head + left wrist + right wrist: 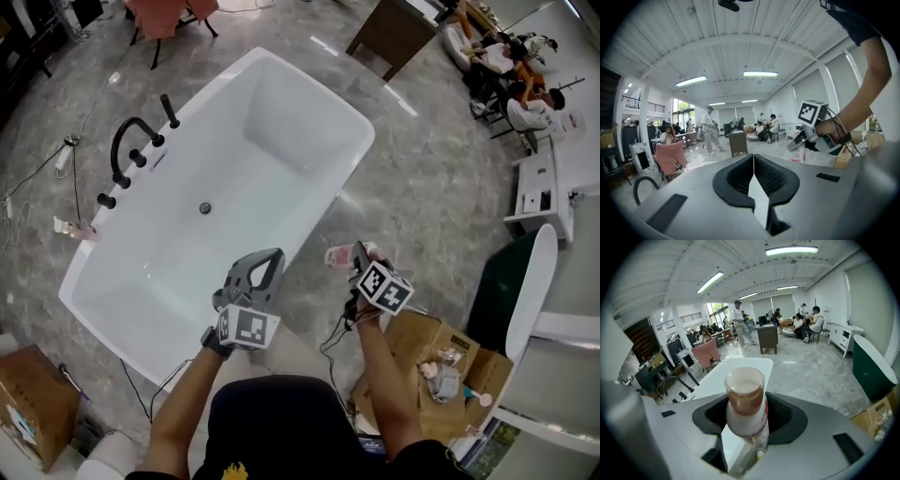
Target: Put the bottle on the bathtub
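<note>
Bottle (pixel 745 404) is clamped in the right gripper (pixel 360 258) and held over the floor just beside the bathtub (pixel 364 136). Its label print cannot be read. The left gripper (pixel 753 185) is clenched with nothing in it.

Lighting: bright, even, from ceiling strip lamps (pixel 761 73); pale glare streaks on the floor (pixel 403 105) right of the bathtub (pixel 281 131). Gripper views: strong fisheye bending, black corners; bottle (pixel 745 401) close to lens, slightly soft.
</note>
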